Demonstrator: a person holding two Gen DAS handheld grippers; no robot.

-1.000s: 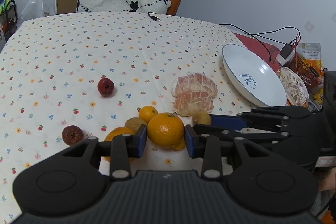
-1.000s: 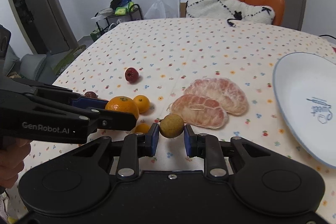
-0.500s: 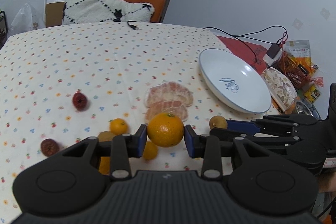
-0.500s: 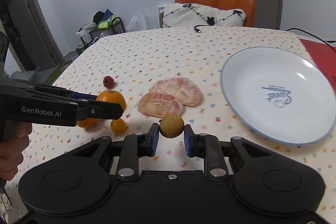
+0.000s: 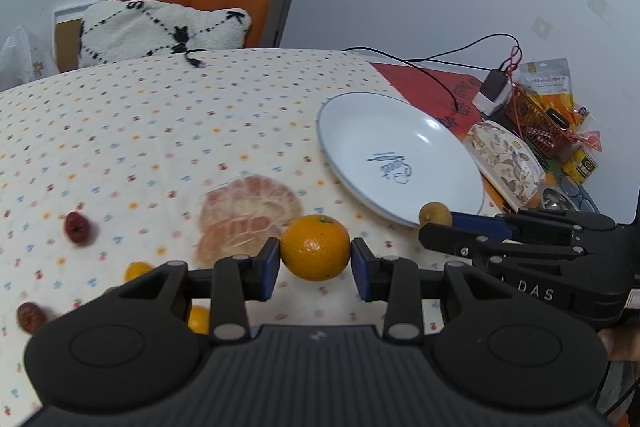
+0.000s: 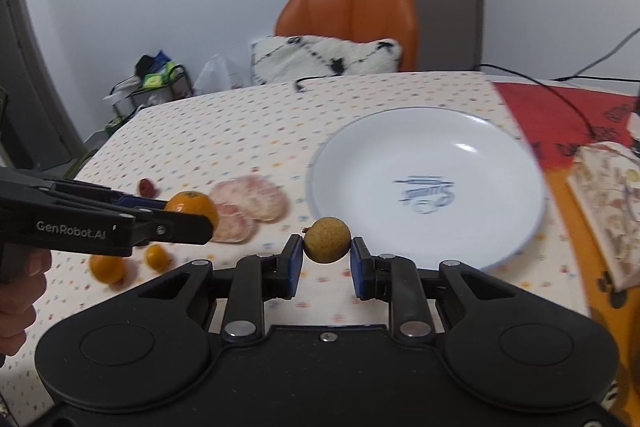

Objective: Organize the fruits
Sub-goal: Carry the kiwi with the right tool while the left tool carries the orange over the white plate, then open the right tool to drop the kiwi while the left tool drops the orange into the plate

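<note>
Both grippers carrying fruit above the table, near the plate.

Left gripper clamping an orange; right gripper clamping a small brown fruit just short of the white plate. Peeled pomelo pieces, red fruits and small oranges lying blurred on the tablecloth, partly hiding behind gripper bodies.

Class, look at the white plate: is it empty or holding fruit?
Empty. The white plate shows only its printed logo; the orange and brown fruit are in tongs.
</note>
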